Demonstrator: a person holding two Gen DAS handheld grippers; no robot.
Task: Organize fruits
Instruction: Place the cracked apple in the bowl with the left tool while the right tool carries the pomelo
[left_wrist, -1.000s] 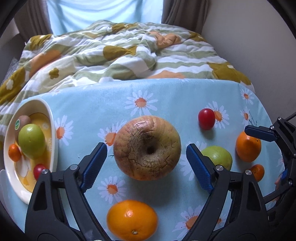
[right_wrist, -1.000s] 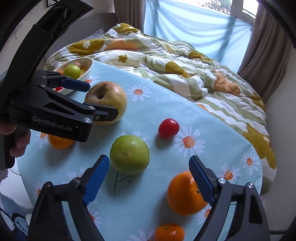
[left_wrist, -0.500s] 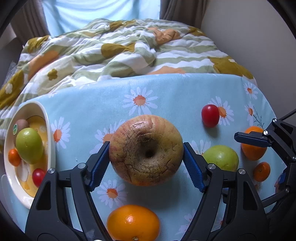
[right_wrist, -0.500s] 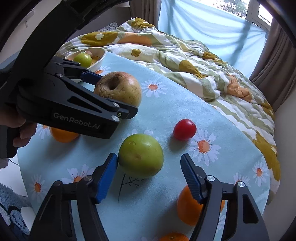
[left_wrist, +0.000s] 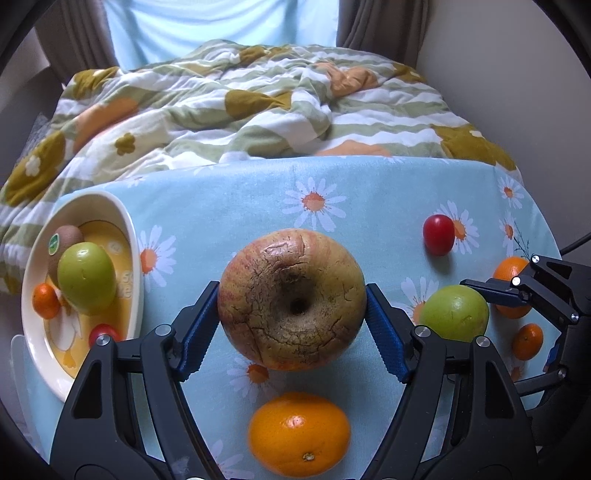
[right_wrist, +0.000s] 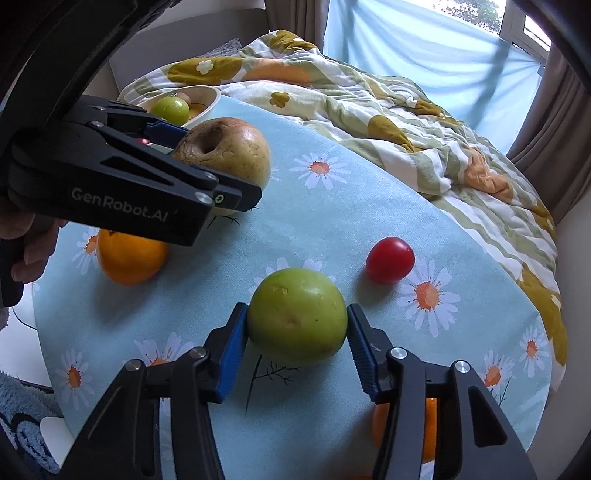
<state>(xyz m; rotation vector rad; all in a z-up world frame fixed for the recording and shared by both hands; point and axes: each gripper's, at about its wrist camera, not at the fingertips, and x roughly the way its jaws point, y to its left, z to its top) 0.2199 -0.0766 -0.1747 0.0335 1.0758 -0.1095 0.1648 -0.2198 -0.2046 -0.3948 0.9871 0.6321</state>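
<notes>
Blue fingers (left_wrist: 386, 341) of the left gripper (left_wrist: 291, 334) are pressed against both flanks of a large, cracked russet apple (left_wrist: 291, 299), which sits near the middle of the daisy-print tablecloth (left_wrist: 229, 206). Whether it is lifted clear of the cloth cannot be told. On the right gripper (right_wrist: 297, 349), the pads are closed on the sides of a green apple (right_wrist: 297, 315), found nearer the right edge of the surface, with a small red fruit (right_wrist: 389, 259) just beyond it.

A white oval bowl (left_wrist: 135, 254) stands at the left edge of the cloth and already contains a green fruit (left_wrist: 86, 282), a kiwi (left_wrist: 66, 238), a small orange and a red fruit. A large orange (left_wrist: 299, 434) is left on the near edge, just below the held apple, and two more oranges (left_wrist: 508, 267) lie at the right edge.

The step in hand is judged to be the gripping of two fruits at once, with lifting not yet confirmed. A lift is called for next, then a carry leftward to the bowl. Since little room remains in the bowl, the big apple would need to be lowered gently to avoid knocking fruit over the rim.
</notes>
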